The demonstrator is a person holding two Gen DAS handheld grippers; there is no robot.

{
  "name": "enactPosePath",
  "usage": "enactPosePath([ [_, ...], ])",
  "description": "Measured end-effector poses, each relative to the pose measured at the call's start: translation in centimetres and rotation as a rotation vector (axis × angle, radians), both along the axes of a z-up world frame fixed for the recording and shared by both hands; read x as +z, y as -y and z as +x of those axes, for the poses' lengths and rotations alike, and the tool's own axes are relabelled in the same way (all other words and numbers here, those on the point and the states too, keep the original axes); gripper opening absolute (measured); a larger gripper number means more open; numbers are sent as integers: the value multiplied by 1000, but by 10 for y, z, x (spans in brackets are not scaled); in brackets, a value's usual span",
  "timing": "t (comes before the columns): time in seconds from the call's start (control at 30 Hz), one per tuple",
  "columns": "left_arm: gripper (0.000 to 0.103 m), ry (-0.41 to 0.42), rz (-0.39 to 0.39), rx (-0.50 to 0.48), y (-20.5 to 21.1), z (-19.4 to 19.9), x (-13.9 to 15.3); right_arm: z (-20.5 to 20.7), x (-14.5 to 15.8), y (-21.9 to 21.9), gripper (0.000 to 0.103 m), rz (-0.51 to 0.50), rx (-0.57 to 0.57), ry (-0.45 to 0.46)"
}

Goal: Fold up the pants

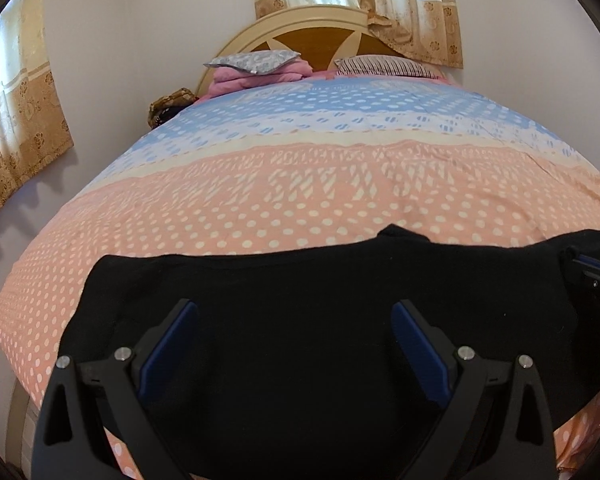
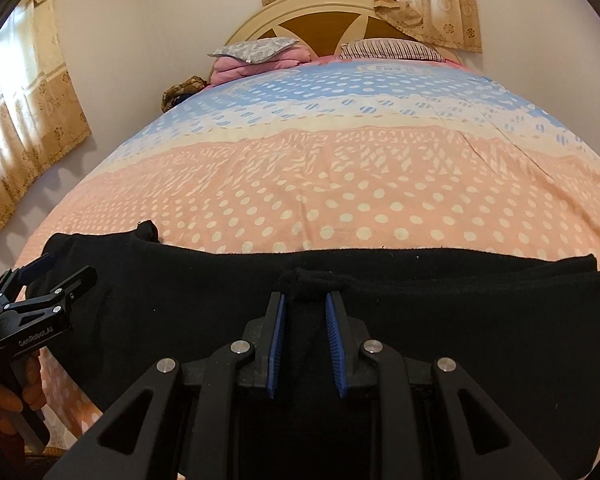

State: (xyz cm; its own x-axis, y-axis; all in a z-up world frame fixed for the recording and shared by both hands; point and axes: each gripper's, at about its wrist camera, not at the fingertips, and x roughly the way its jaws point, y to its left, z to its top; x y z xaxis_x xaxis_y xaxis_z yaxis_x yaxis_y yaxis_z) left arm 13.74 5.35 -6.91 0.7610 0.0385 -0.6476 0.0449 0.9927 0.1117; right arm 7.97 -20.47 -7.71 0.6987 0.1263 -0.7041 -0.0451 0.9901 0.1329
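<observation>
A bed [image 1: 320,184] under a dotted pink-and-blue cover fills the room up to its headboard, and the black pants [image 1: 300,280] lie across its near edge, spread flat, likely so a fold can swing over. The left hand-held gripper [image 1: 294,344] hangs above the cloth, jaws wide apart and empty. The right hand-held gripper [image 2: 305,332] stands narrowly parted around a raised pinch of fabric; it seems clamped on it, though black-on-black obscures contact. Beyond the pants the cover lies bare toward the pillows.

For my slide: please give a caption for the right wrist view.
Right tool pinching a fold of black pants on a dotted bedspread.
</observation>
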Motion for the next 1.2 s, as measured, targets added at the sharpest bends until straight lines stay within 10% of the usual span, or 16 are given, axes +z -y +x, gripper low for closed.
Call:
enactPosePath([
  [0.4,100,-3,-25,19,-15,-9,3,-2,0,-23,48,-105,14,8],
  [0.7,100,-4,-27,38,-23,-6,3,-24,29,-41,48,-16,41,120],
  [1.2,100,84,0,205,-95,-8,22,-11,-9,-88,48,-34,169,14],
])
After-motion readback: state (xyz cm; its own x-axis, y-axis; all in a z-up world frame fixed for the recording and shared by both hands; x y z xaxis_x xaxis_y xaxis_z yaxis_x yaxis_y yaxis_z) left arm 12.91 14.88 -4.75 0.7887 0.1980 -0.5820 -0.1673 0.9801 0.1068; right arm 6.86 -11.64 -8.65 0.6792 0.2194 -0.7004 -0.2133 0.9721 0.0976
